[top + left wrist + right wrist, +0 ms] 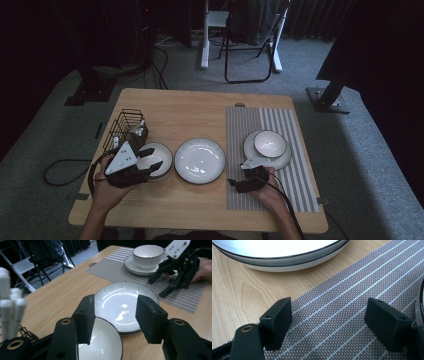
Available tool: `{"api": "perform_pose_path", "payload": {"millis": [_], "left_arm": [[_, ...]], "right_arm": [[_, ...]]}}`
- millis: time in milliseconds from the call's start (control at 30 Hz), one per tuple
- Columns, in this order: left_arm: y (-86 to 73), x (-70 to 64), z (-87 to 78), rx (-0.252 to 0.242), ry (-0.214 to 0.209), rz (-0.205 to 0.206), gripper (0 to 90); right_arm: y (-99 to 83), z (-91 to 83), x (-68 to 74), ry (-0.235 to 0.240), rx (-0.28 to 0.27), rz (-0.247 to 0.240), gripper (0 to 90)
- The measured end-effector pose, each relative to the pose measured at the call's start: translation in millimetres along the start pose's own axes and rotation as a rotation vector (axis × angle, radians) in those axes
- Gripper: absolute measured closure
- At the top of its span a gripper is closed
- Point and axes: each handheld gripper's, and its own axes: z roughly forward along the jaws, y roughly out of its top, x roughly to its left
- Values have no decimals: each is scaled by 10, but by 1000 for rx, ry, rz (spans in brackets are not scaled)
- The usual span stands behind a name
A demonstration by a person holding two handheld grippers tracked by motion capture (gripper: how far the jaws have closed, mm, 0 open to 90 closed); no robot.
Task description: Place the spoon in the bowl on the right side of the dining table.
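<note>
Partly claw-hidden: small left plate (pixel 105 345).

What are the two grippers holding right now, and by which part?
Nothing is held. The left gripper is open, one jaw over the rim of the small bowl without clamping it. The right gripper is open above the striped placemat.

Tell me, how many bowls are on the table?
2. One bowl lies at the left, under the left gripper. The other bowl stands on a saucer on the striped mat.
</note>
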Motion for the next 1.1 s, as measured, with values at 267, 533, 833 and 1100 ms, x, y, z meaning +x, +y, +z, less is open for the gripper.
{"api": "perform_pose_path", "payload": {"millis": [267, 533, 833, 1100], "left_arm": [[68, 80, -75, -2, 46, 8, 505], [32, 152, -138, 1, 125, -23, 557], [-52, 223, -142, 10, 179, -57, 613], [-85, 304, -178, 10, 198, -79, 645]], "right_arm": [[0, 0, 0, 0, 0, 0, 216], [0, 0, 0, 0, 0, 0, 217], [0, 0, 0, 0, 0, 0, 217], [0, 0, 0, 0, 0, 0, 217]]}}
